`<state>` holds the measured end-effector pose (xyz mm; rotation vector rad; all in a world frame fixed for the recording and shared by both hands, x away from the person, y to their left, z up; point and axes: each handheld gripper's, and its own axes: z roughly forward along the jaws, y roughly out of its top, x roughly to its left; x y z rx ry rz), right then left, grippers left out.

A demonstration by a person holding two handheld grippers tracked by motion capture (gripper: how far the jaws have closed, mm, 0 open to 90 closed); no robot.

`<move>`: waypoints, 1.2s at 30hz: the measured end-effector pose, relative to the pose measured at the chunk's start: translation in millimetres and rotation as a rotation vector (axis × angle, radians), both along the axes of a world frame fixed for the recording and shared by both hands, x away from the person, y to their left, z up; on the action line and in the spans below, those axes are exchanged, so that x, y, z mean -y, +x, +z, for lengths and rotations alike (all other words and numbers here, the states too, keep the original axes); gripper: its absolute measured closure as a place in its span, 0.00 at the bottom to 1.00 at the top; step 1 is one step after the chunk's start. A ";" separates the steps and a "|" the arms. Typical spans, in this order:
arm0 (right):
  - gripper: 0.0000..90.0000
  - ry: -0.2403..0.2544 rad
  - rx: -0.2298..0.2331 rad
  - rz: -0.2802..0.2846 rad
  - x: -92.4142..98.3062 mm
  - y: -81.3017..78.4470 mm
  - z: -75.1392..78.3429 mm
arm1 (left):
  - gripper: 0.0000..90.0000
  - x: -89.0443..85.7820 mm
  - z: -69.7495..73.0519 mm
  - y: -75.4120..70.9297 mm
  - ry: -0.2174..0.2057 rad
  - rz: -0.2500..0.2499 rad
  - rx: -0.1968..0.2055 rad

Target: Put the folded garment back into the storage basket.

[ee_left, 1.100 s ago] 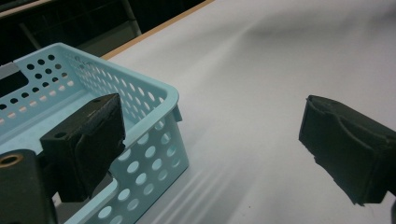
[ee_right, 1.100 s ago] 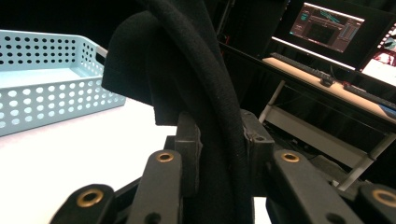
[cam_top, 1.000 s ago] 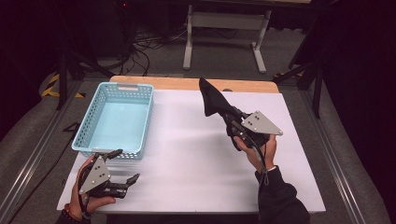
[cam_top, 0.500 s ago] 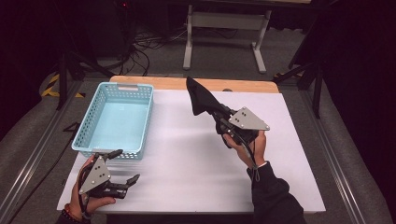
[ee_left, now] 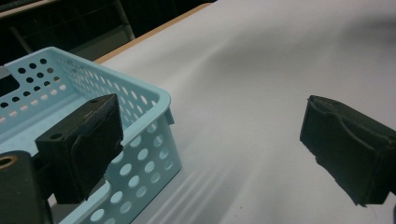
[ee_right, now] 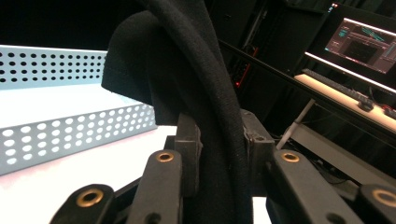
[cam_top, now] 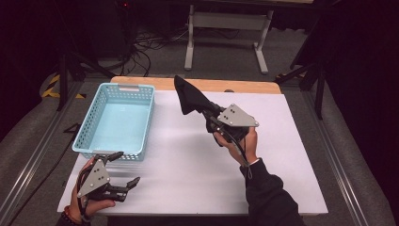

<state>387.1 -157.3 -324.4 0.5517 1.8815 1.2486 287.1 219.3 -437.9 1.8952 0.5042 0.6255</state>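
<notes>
Clamping a soft black cloth (cam_top: 189,96) between its jaws, the right gripper (cam_top: 210,114) holds it off the white table (cam_top: 188,160) — the fabric stands up limp and pointed beyond the tips. The right gripper view adds a thick rolled hem, knit-textured, pinched between the pads. The left gripper (cam_top: 123,169) rests low with jaws spread wide and empty; just beyond it sits a pale-blue perforated plastic basket (cam_top: 89,141), whose round holes and rounded corner show in the left gripper view.
</notes>
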 end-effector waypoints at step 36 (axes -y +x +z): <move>0.81 -0.026 -0.002 0.085 -70.0 24.5 14.9 | 0.06 3.0 -1.8 -4.1 -0.007 -0.061 -0.008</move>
